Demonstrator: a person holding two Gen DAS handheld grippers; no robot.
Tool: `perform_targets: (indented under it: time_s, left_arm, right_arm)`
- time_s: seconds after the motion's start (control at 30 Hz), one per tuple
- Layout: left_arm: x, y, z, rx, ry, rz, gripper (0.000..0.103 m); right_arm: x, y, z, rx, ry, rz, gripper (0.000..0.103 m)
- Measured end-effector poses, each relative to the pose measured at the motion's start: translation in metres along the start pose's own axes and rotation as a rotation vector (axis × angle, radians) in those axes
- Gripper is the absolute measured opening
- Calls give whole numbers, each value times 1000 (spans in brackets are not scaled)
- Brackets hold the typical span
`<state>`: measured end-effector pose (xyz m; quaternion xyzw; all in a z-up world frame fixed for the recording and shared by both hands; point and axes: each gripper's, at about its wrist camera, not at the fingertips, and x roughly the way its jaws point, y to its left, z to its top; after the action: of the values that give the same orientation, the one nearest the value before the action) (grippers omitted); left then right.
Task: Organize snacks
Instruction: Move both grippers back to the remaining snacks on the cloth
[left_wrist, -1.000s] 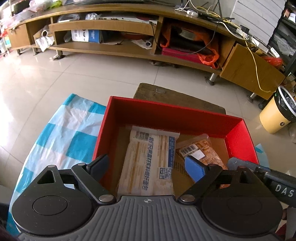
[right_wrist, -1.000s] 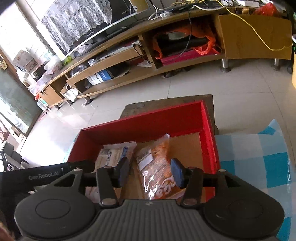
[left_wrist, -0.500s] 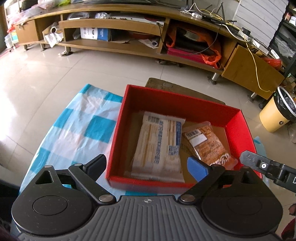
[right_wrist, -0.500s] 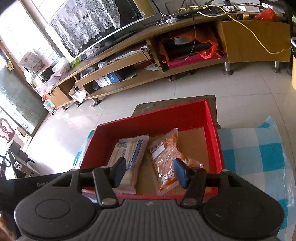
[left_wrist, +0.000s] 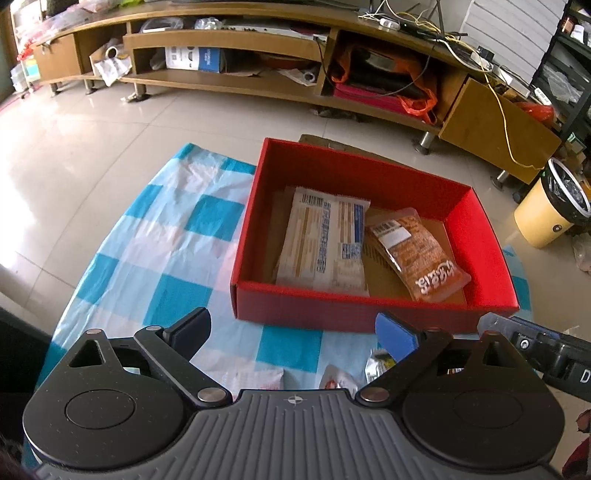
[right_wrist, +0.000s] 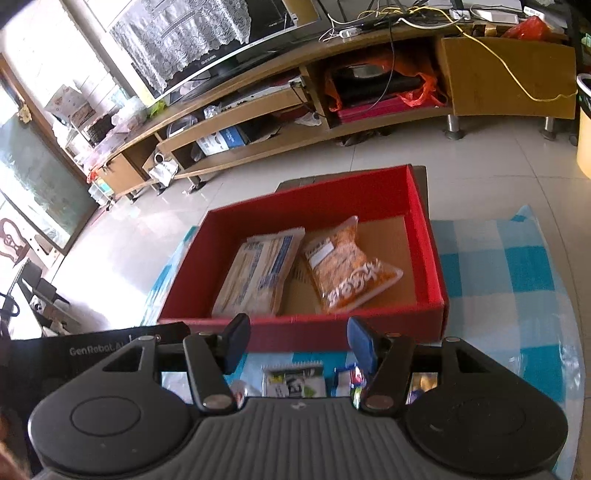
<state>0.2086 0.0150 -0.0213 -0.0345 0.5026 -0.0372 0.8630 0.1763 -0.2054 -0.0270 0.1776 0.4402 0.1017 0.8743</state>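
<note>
A red box (left_wrist: 369, 314) sits on a blue-and-white check cloth (left_wrist: 166, 258). Inside it lie a beige barcode packet (left_wrist: 325, 240) and an orange snack packet (left_wrist: 417, 254), side by side. The right wrist view shows the same box (right_wrist: 303, 332), beige packet (right_wrist: 262, 273) and orange packet (right_wrist: 347, 273). My left gripper (left_wrist: 291, 330) hangs open over the cloth just short of the box's near wall, with nothing between its fingers. My right gripper (right_wrist: 299, 341) is open and empty too, above small loose snack packets (right_wrist: 293, 380) on the cloth.
A long wooden TV stand (left_wrist: 258, 85) with cluttered shelves runs along the back. A yellow bin (left_wrist: 550, 210) stands at the right on the tiled floor. A brown board (left_wrist: 332, 142) shows behind the box. The right gripper's body (left_wrist: 535, 347) shows at the left view's right edge.
Both grippers have drawn back from above the box to in front of its near wall. Their jaws stand wider than before. Cloth and loose packets have come into view below them.
</note>
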Motion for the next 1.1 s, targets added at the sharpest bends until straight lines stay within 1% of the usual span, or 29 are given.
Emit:
perform_targets:
  time_s: [0.27, 0.43, 0.53, 0.67, 0.8, 0.97, 1.1]
  left_arm:
    - [-8, 5, -22, -1, 22, -6, 99]
    - [-11, 11, -40, 3, 50, -1, 99]
    - [-11, 15, -50, 6, 66, 6, 99]
    - [-10, 23, -66, -10, 101, 3, 100]
    - [-10, 26, -80, -11, 121, 15, 100]
    - [-5, 27, -95, -14, 155, 24, 100]
    - [0, 28, -100, -7, 169, 43, 100]
  right_arm:
    - [-9, 4, -22, -8, 20, 6, 56]
    - [-14, 7, -40, -22, 54, 3, 57]
    - [-18, 7, -53, -22, 74, 3, 60]
    - [-22, 9, -69, -28, 98, 2, 61]
    - [-26, 10, -84, -31, 128, -9, 61]
    - [-36, 4, -98, -8, 142, -14, 62]
    - [-44, -12, -108, 51, 151, -19, 63]
